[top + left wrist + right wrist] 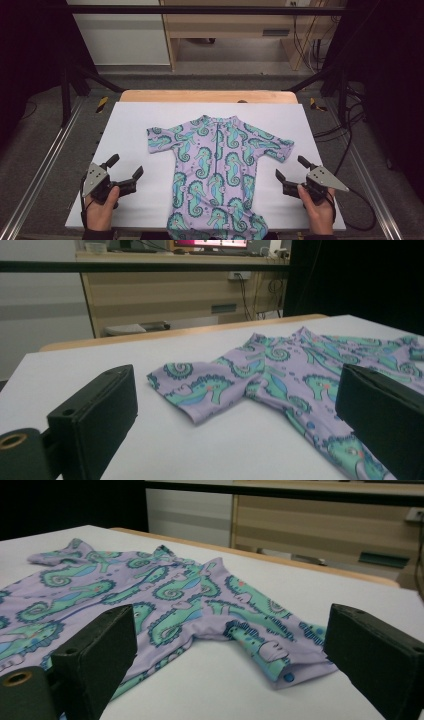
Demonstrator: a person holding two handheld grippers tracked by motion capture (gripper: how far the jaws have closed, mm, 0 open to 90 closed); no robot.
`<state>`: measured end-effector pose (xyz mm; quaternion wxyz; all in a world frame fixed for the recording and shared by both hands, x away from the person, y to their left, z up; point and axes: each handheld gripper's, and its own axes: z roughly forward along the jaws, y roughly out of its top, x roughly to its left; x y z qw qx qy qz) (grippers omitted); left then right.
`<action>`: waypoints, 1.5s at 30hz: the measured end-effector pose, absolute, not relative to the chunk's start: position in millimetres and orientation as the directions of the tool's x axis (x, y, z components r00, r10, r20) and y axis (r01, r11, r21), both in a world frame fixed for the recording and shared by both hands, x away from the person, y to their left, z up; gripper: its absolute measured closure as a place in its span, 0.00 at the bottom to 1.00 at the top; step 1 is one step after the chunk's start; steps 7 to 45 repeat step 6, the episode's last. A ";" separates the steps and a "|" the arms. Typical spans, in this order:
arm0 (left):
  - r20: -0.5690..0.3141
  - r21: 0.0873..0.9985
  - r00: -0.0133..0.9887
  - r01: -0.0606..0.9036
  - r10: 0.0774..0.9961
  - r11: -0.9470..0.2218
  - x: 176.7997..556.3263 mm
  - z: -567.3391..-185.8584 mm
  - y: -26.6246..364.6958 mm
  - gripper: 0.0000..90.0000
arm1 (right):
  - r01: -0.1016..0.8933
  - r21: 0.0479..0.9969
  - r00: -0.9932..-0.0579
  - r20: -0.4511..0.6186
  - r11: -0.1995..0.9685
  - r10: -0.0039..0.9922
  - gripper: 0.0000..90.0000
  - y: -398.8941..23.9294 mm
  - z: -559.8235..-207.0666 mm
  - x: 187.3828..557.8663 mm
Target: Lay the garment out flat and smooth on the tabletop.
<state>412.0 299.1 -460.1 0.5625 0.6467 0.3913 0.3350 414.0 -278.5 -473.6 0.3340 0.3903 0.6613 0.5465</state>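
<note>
White table [135, 125] w/ wooden far edge; desk [225, 25] behind. Seahorse-print romper [217, 165] lies flat mid-table, its lower end cut off at bottom. Left gripper [126, 172] and right gripper [291, 168] flank it, jaws apart, holding nothing, clear of fabric.

Lilac swimsuit [218, 165], teal seahorse print, possibly orange dots; white table [135, 125]
</note>
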 end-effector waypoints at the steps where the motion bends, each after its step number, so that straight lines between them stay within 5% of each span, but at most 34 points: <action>1: -0.024 0.989 0.473 0.143 0.881 -0.050 411.3 -462.4 299.8 0.04 | 0.155 0.983 -0.477 -0.010 0.095 0.879 0.08 -279.1 -475.2 412.9; 45: -0.020 0.993 0.484 0.108 0.875 -0.038 407.5 -460.8 298.7 0.05 | 0.137 0.989 -0.518 0.029 0.050 0.855 0.08 -278.6 -478.1 408.8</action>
